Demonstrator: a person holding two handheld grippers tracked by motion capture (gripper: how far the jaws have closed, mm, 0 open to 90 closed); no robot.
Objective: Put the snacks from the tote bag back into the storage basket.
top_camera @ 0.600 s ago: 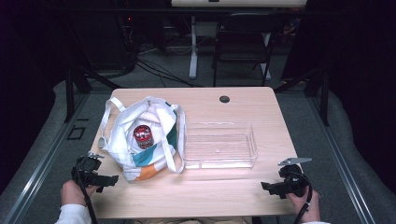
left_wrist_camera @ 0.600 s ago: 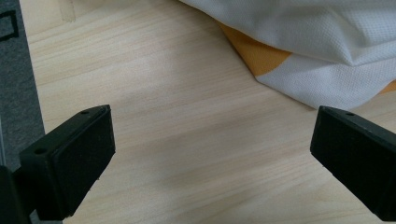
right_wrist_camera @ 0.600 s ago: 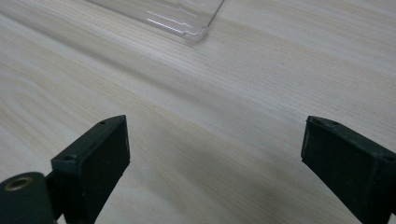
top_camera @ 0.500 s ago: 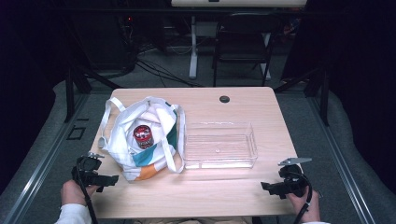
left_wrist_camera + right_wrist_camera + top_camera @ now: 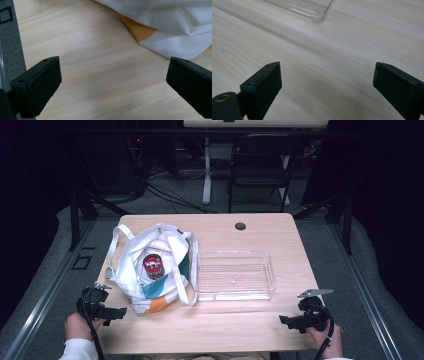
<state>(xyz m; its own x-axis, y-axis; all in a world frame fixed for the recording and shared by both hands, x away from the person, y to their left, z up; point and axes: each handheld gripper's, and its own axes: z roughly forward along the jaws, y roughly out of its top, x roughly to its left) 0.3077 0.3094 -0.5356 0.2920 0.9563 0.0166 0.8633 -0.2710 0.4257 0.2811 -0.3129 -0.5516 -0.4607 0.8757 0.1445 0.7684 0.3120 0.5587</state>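
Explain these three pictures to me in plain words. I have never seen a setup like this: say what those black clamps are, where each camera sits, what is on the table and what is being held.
No robot here: a person holds a hand-operated two-jaw clamp in each hand, the left gripper and the right gripper. One picture looks down from above the person's side. The other two come from cameras riding on each gripper, looking along its black jaws.

On the light wooden table lie a white cloth tote bag with orange and teal patches, a red-labelled can inside it, and a clear plastic rectangular tray.

Nothing is held. Both grippers stand open over bare wood, the left beside the bag's corner, the right short of the tray's corner.
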